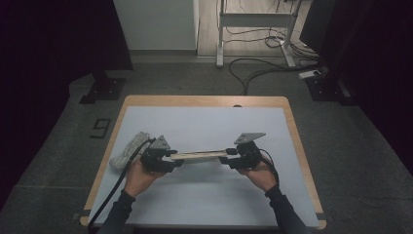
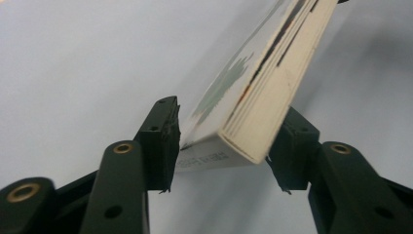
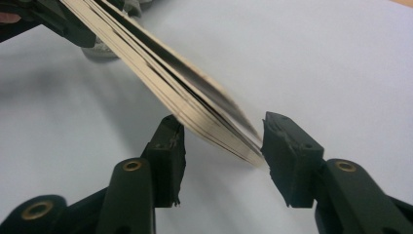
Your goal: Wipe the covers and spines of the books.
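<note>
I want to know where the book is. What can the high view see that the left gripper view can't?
The high view alone takes in both hands, the right gripper, the left gripper, a coil of white rope at the mat's left edge, and the whole table. The left gripper view alone brings out the book's page edges, its printed spine and the cover picture. Both share the book, the left gripper around one end, and the pale mat beneath.

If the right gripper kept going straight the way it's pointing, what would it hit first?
The book: its end already sits between the right gripper jaws. Farther along that line is the left gripper, though depth is unclear.
</note>
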